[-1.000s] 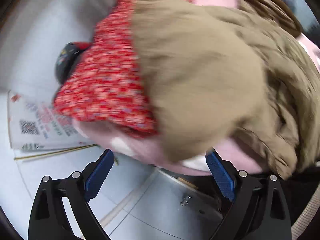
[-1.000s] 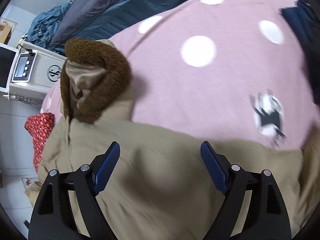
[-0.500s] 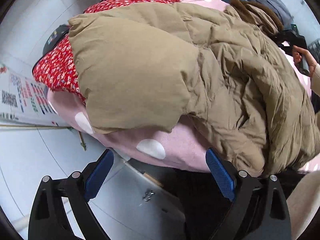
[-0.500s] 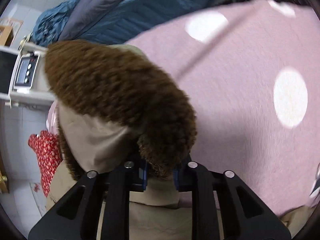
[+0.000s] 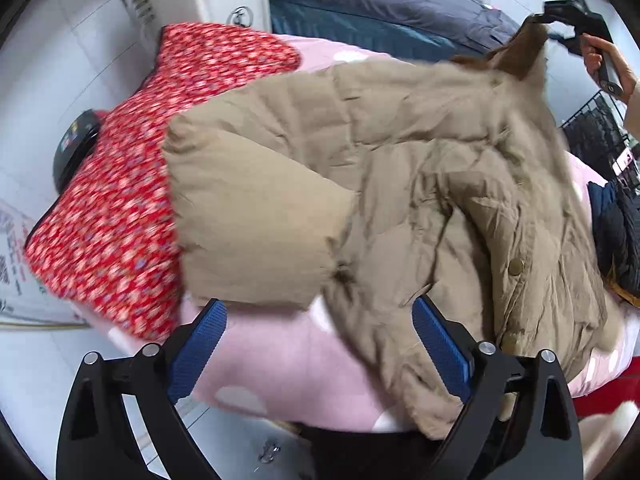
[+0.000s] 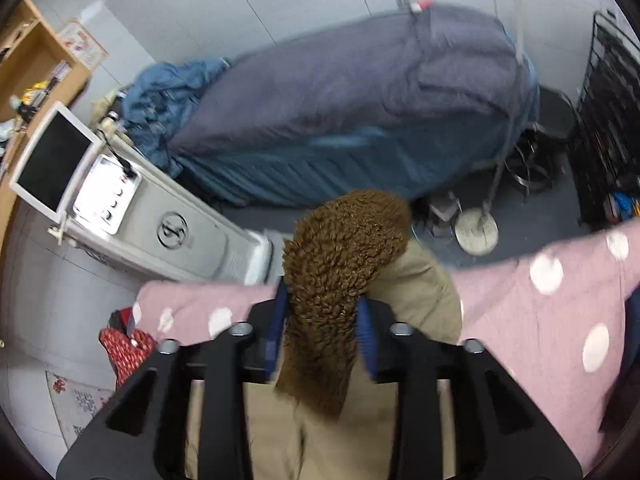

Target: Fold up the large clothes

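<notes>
Coat (image 5: 400, 168) hem apparently behind left jaws

Even, cool indoor light fills both views, with only soft shadows under the tan jacket (image 5: 400, 184) and no glare except a bright patch on the white machine (image 6: 108, 196) to the left of the right gripper. Motion blur smears the red floral cloth (image 5: 120, 200) left of the left gripper and the bedding ahead of the right one. Fisheye bending curves everything toward dark vignetted corners.
</notes>
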The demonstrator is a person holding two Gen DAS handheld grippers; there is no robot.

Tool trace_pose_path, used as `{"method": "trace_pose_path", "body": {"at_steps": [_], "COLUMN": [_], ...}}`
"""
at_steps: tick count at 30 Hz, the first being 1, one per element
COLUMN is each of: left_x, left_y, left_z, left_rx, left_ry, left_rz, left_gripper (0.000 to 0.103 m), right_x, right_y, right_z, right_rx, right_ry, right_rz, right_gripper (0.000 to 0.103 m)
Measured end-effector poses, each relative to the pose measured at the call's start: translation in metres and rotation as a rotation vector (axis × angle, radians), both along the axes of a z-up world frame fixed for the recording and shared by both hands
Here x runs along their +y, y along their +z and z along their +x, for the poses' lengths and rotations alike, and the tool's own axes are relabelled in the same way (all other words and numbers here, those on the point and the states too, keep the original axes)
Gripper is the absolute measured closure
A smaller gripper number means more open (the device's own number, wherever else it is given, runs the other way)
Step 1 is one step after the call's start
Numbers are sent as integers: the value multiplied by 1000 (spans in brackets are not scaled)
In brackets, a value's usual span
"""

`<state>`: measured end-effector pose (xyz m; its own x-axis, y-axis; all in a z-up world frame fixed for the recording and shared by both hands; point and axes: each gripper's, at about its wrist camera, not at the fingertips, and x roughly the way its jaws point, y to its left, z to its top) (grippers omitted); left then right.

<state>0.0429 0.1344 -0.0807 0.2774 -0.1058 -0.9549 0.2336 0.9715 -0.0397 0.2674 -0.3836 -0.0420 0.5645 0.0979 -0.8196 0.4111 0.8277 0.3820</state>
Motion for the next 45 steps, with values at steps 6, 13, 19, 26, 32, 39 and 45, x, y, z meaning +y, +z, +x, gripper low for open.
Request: {"method": "trace_pose_path", "body": {"at_steps": [6, 13, 19, 26, 32, 39, 45], "left_x": [-15, 0, -19, -71, -129, -138, -85], "left_y": [-33, -75, -95, -135, -172, -147, -95], "left_z": [-4, -25, -41, -56, -60, -51, -39], "left_rx": [64, 189, 278, 428, 499, 393, 299], "left_ry": [-16, -28, -187, -409, -494, -500, -473], "left_rz": [-27, -59, -118, -155, -162, -131, -157], "left_gripper": [9, 9, 9, 7, 7, 60, 78], "right_x": [28, 35, 28, 37, 48, 53, 57], "right_y": [-44, -87, -109, -127, -128, -129, -123], "right_z": [-106, -304, -431, -488, -491, -498, -512], "right_rx": [31, 116, 172, 165, 176, 210, 225], "right_ry": [87, 17, -172, -308, -324, -298, -237], "right_rz": [-97, -161, 12, 135, 126, 109, 103], "right_gripper": [29, 29, 29, 29, 29, 29, 29]}}
